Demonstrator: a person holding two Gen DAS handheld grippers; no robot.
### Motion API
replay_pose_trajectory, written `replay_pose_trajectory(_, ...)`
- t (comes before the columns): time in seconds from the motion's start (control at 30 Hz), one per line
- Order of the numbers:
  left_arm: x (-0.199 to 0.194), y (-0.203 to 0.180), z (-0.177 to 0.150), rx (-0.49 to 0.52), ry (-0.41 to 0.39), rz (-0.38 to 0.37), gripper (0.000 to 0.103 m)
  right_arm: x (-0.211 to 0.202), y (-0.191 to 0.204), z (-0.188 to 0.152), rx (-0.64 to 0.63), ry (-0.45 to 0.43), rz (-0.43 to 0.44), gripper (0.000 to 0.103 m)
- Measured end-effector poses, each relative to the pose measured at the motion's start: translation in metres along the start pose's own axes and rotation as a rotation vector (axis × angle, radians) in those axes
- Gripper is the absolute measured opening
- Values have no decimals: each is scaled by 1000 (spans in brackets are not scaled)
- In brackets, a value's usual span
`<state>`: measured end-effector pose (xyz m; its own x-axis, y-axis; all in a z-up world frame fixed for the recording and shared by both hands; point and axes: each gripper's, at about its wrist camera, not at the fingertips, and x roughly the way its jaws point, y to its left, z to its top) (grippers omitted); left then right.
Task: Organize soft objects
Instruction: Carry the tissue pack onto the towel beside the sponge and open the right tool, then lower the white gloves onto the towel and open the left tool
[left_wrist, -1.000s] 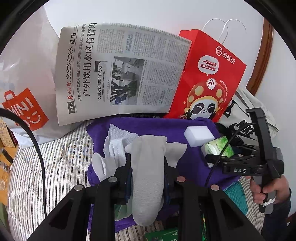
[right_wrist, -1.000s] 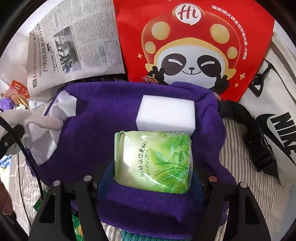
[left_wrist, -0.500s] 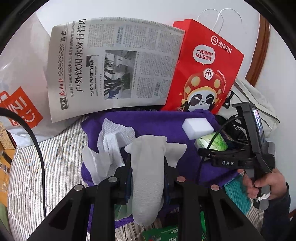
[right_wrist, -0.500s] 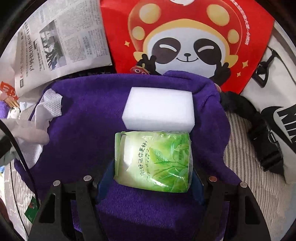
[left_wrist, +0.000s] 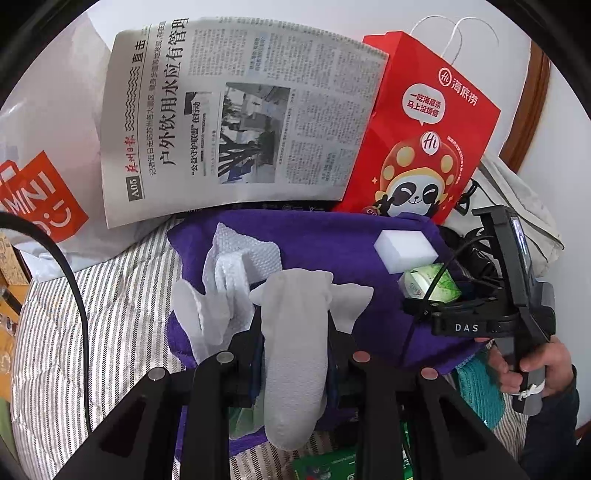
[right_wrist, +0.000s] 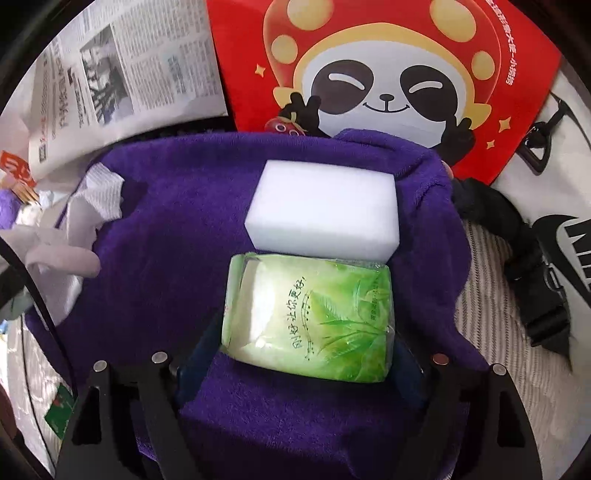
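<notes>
The left gripper (left_wrist: 295, 350), nearest its camera, is clamped on a limp grey sock (left_wrist: 295, 354) that hangs over the near edge of a purple towel (left_wrist: 332, 236) spread on a striped bedcover (left_wrist: 122, 295). Just beyond the sock lies a crumpled white paper towel (left_wrist: 236, 273), with bare purple cloth between it and the right-hand items. The right gripper (right_wrist: 306, 332) straddles a green tissue pack (right_wrist: 310, 317); its jaws have just been opening, and the pack lies on the towel with a thin gap showing on either side (no pad visibly pressing it). The pack's far edge touches a white sponge block (right_wrist: 325, 210), which sits close to the towel's raised far rim. Behind that rim the room is hemmed in: a newspaper (left_wrist: 236, 110) leans at the left and a red panda-print paper bag (right_wrist: 388, 66) at the right, both standing against the wall, and a white bag with a black strap (right_wrist: 546, 288) crowds the right edge.
</notes>
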<state>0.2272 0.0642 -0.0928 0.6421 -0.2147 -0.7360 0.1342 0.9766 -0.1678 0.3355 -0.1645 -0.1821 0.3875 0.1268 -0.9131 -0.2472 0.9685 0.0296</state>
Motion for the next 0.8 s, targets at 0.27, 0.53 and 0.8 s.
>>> replay_pose_trajectory(0.27, 4, -1, 1, 1, -7, 6, 25, -31, 1, 0, -19, -45, -31, 90)
replay_pose_trajectory(0.53, 24, -7, 5, 5, 13, -4, 25, -66, -16, 2, 8, -98, 22, 93)
replay_pose_trajectory(0.8, 61, -7, 10, 5, 82, 73, 25, -104, -32, 7, 40, -174, 32, 93)
